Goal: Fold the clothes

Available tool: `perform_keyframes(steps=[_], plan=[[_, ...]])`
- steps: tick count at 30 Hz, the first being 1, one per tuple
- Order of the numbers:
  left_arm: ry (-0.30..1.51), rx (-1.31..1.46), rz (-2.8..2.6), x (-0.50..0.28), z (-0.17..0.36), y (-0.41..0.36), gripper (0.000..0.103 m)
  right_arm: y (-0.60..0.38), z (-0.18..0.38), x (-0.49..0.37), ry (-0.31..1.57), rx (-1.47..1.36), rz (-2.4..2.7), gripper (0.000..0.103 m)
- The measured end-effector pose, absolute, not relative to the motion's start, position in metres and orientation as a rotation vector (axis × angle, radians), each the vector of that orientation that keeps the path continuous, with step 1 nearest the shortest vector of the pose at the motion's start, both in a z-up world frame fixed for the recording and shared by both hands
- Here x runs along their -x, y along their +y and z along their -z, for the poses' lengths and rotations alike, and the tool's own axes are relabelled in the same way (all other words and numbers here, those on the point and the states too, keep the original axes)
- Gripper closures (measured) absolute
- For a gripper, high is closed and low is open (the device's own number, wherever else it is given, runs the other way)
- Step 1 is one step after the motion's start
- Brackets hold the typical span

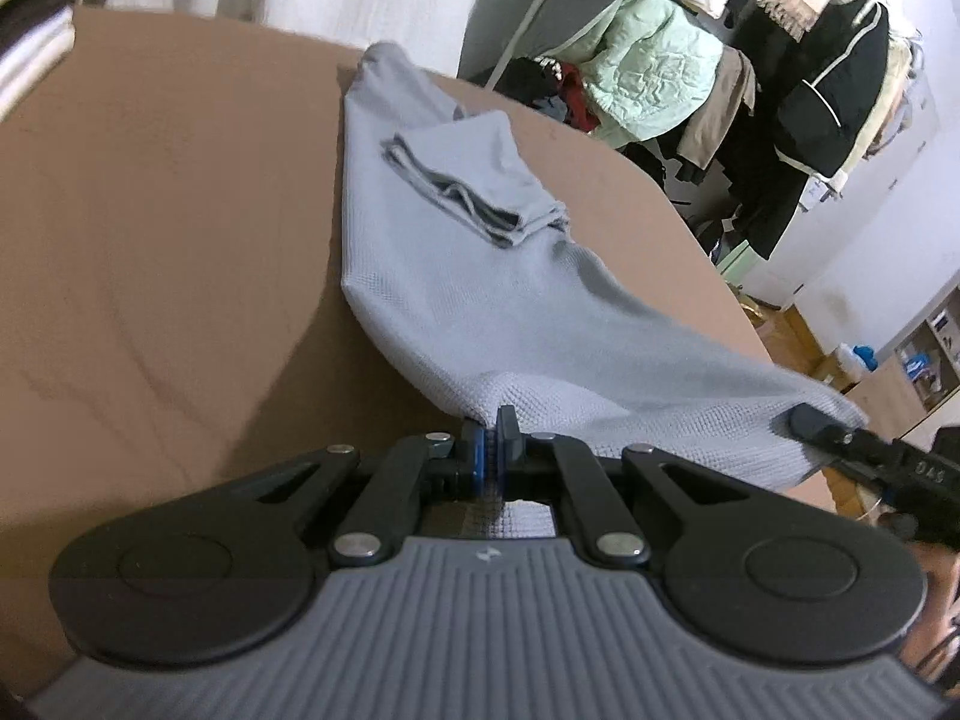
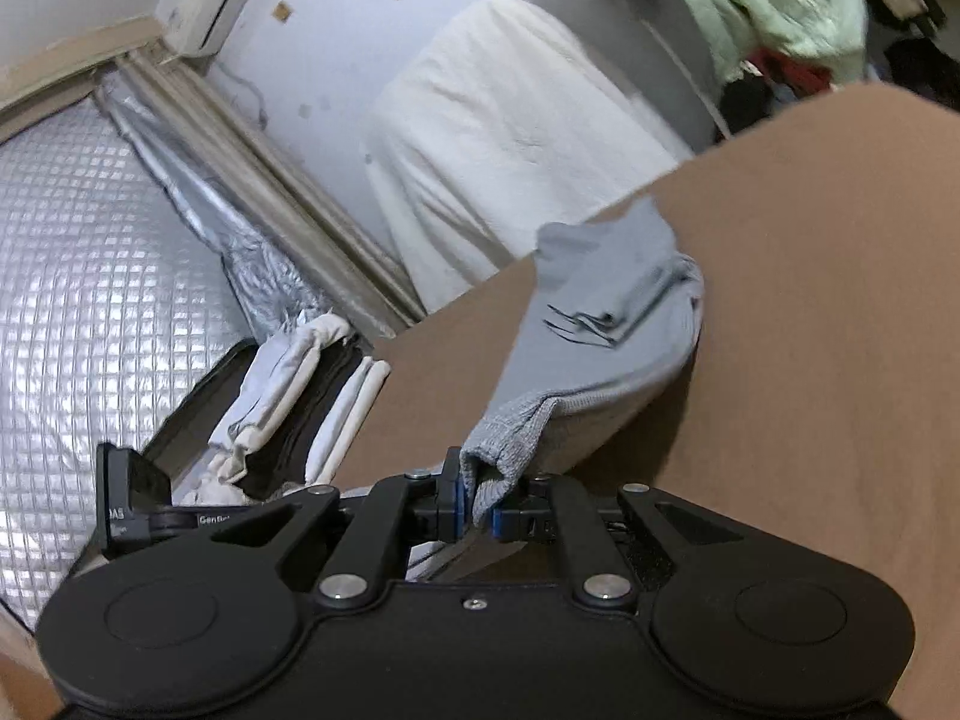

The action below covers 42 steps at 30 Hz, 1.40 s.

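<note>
A light grey knit garment [image 1: 456,276] lies lengthwise on the brown table [image 1: 156,228], with its sleeves folded onto its middle. My left gripper [image 1: 495,441] is shut on the garment's near hem and lifts it off the table. The right gripper [image 1: 807,423] shows at the right of the left wrist view, pinching the other hem corner. In the right wrist view my right gripper [image 2: 477,507] is shut on the ribbed hem of the garment [image 2: 606,324], which stretches away over the table [image 2: 810,300].
A rack of hanging jackets and coats [image 1: 750,60] stands beyond the table's far right edge. A stack of folded cloth [image 2: 300,396] lies at the table's left side. A white covered shape [image 2: 510,138] and a foil-covered window [image 2: 90,300] are behind.
</note>
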<state>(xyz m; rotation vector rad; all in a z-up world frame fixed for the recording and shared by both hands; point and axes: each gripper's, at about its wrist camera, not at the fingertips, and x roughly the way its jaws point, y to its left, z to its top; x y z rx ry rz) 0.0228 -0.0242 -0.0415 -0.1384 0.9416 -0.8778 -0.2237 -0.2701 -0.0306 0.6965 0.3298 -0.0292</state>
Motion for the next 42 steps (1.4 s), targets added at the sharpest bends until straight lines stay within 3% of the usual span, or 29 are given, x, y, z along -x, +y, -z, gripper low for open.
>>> perform_keyframes(steps=[6, 10, 16, 24, 28, 30, 32, 37, 42], plan=[[1.053, 0.117, 0.87, -0.047, 0.05, -0.037, 0.1, -0.265, -0.003, 0.21, 0.358, -0.612, 0.031, 0.093], [1.127, 0.103, 0.864, -0.062, 0.056, -0.045, 0.1, -0.27, 0.011, 0.196, 0.434, -0.619, 0.048, 0.093], [1.237, 0.08, 0.856, -0.088, 0.065, -0.06, 0.1, -0.312, 0.032, 0.16, 0.584, -0.8, 0.104, 0.093], [1.376, 0.086, 0.855, -0.191, 0.096, -0.119, 0.099, -0.384, 0.049, 0.064, 0.81, -1.032, 0.251, 0.092], [1.165, 0.212, 0.96, -0.21, 0.091, -0.12, 0.099, -0.404, 0.06, 0.027, 0.828, -1.033, 0.296, 0.089], [1.216, 0.224, 0.945, -0.212, 0.102, -0.118, 0.099, -0.414, 0.068, 0.016, 0.825, -1.104, 0.273, 0.084], [1.25, 0.245, 0.938, -0.213, 0.115, -0.112, 0.099, -0.42, 0.077, 0.01, 0.819, -1.149, 0.256, 0.068], [1.171, 0.3, 0.949, -0.223, 0.123, -0.088, 0.099, -0.429, 0.077, 0.005, 0.699, -1.031, 0.213, 0.066], [0.977, 0.136, 1.033, -0.224, 0.099, -0.077, 0.094, -0.432, 0.064, 0.023, 0.579, -0.831, 0.261, 0.065]])
